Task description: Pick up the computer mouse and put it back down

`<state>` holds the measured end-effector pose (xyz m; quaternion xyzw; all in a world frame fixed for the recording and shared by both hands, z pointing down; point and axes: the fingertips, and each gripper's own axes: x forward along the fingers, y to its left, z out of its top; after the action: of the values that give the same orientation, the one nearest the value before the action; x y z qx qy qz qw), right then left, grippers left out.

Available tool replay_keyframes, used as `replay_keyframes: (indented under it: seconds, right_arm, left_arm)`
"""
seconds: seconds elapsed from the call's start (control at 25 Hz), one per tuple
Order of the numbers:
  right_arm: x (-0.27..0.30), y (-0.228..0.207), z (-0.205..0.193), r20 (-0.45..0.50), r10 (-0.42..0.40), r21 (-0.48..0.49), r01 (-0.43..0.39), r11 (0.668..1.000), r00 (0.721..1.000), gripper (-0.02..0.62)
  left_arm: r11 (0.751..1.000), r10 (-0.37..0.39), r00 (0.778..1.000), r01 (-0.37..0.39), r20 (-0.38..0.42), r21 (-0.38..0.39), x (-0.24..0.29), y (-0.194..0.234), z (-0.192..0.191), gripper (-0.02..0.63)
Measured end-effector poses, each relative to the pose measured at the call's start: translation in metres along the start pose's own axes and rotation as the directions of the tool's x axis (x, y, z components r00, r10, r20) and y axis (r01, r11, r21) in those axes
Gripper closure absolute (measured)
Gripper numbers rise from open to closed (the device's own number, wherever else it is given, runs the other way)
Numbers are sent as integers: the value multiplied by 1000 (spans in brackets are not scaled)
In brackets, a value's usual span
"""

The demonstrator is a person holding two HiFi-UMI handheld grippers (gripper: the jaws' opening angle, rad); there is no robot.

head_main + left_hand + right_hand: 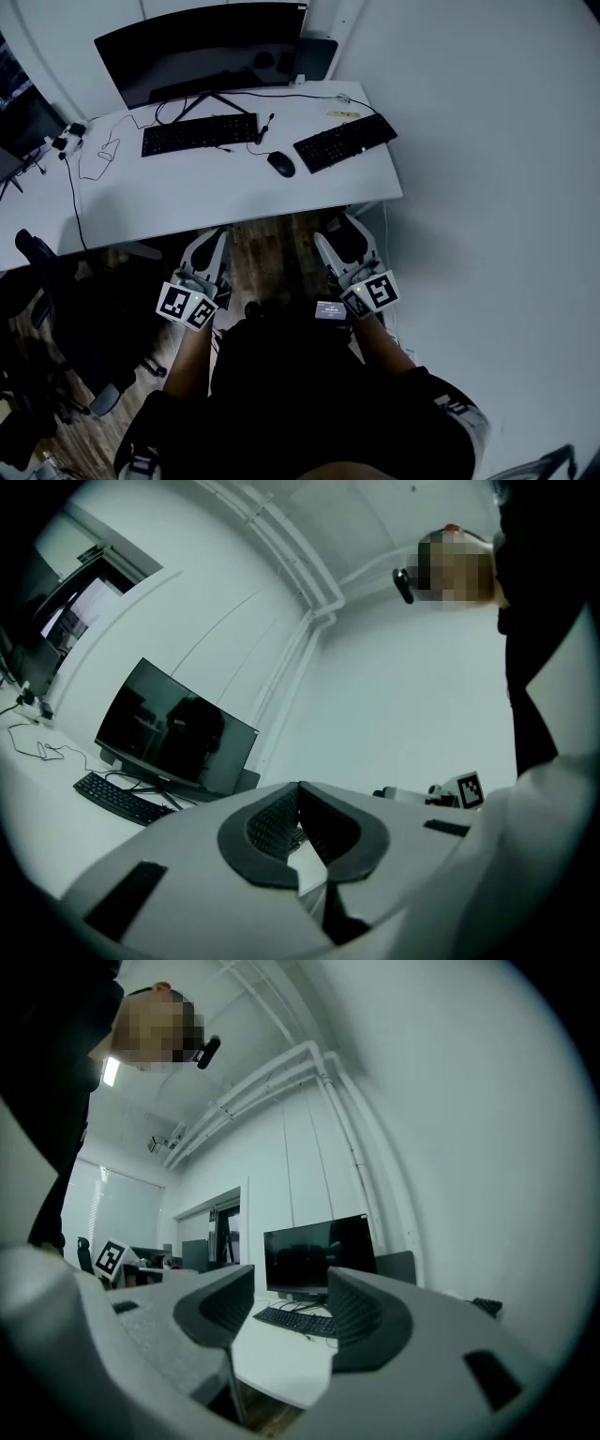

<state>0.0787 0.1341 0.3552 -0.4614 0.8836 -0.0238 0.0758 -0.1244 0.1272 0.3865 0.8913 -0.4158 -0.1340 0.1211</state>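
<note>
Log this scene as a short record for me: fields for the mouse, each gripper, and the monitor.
mouse: black, on the white desk, between the left keyboard and the right keyboard, untouched
left gripper: short of the desk edge, jaw tips together, nothing held
right gripper: short of the desk edge, jaws apart, nothing held
monitor: dark, at the desk's back

Mouse (280, 164) on desk (187, 199) between left keyboard (199, 134) and right keyboard (344, 142), monitor (202, 47) behind, chair (86, 323) perhaps left.
</note>
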Motion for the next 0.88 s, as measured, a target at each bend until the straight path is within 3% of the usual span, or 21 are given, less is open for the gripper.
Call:
replay_keyframes:
  seconds: [0.16, 0.36, 0.64, 0.88]
  right_arm:
    - [17, -35, -15, -54, -35, -9, 34, 999, 998, 348]
    - [52, -78, -35, -89, -16, 12, 17, 1000, 996, 348]
    - [125, -142, -40, -98, 124, 29, -122, 992, 987, 348]
    - [169, -186, -59, -136, 238, 83, -228, 970, 962, 348]
  left_arm:
    - [999, -10, 1000, 9, -30, -34, 38, 18, -11, 612]
    - [1000, 7, 998, -7, -63, -3, 84, 42, -21, 612]
    - [993, 120, 989, -119, -88, 17, 156, 77, -29, 612]
    - [974, 228, 970, -225, -86, 34, 199, 96, -31, 612]
